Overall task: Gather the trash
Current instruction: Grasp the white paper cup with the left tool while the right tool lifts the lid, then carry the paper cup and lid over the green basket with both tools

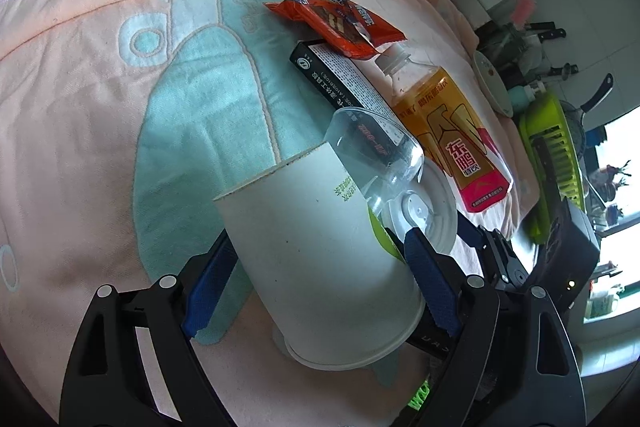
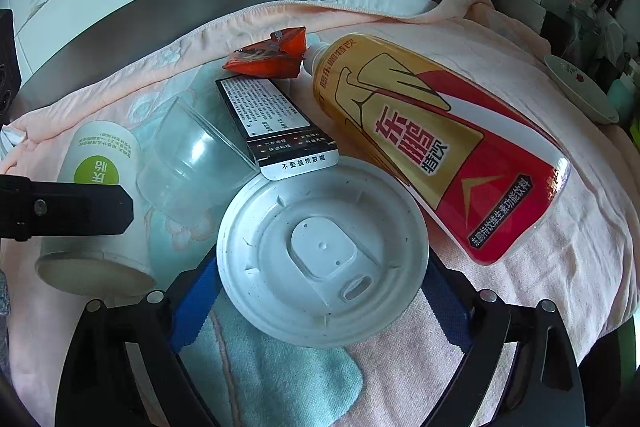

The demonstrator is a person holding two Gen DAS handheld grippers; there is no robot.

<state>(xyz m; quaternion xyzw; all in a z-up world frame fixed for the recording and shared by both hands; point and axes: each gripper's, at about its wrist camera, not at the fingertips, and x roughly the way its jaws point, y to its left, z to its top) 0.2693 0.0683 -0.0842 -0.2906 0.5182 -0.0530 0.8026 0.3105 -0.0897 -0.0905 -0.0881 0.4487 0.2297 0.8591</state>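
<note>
Left gripper: I have its 2 pads clamped on the white paper cup, which lies tipped on the towel.
Right gripper: my jaws pinch the white lid.
Bottle: lying rightmost.

A white paper cup is seen lower centre, tipped over; a clear plastic cup, white round lid, black box, orange wrapper and capless yellow-labelled bottle are clustered alongside.
</note>
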